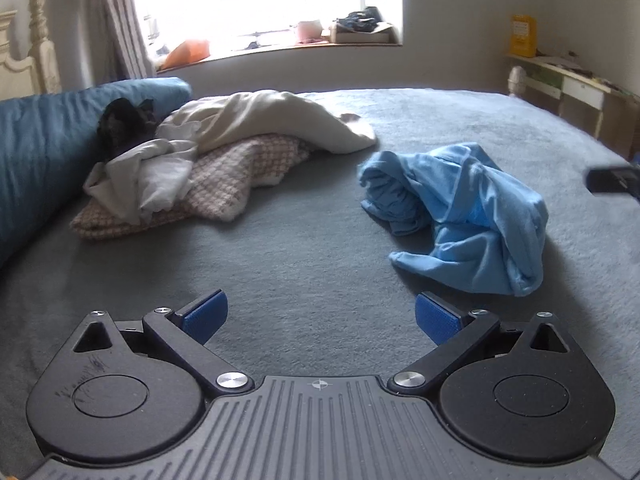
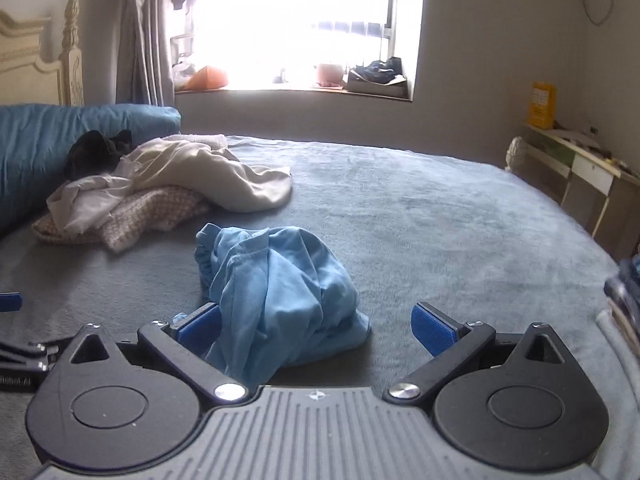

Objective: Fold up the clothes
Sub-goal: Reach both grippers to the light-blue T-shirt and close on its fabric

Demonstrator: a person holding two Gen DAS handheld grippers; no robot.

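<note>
A crumpled light blue garment (image 1: 460, 216) lies on the grey bed cover (image 1: 304, 240), ahead and to the right of my left gripper (image 1: 320, 316), which is open over bare cover. In the right wrist view the same blue garment (image 2: 276, 292) is bunched just ahead. Its near edge reaches between the spread fingers of my right gripper (image 2: 316, 328), which is open and grips nothing. A tip of the right gripper (image 1: 612, 180) shows at the right edge of the left wrist view. The left gripper's blue pad (image 2: 10, 302) peeks in at the left edge of the right wrist view.
A heap of cream, white and checked clothes (image 1: 224, 152) with a black item (image 1: 120, 124) rests against a blue pillow (image 1: 44, 140) at the far left. A window sill (image 1: 280, 46) with clutter lies beyond the bed. A desk (image 1: 576, 84) stands at the right. Folded fabric (image 2: 624, 300) shows at the right edge.
</note>
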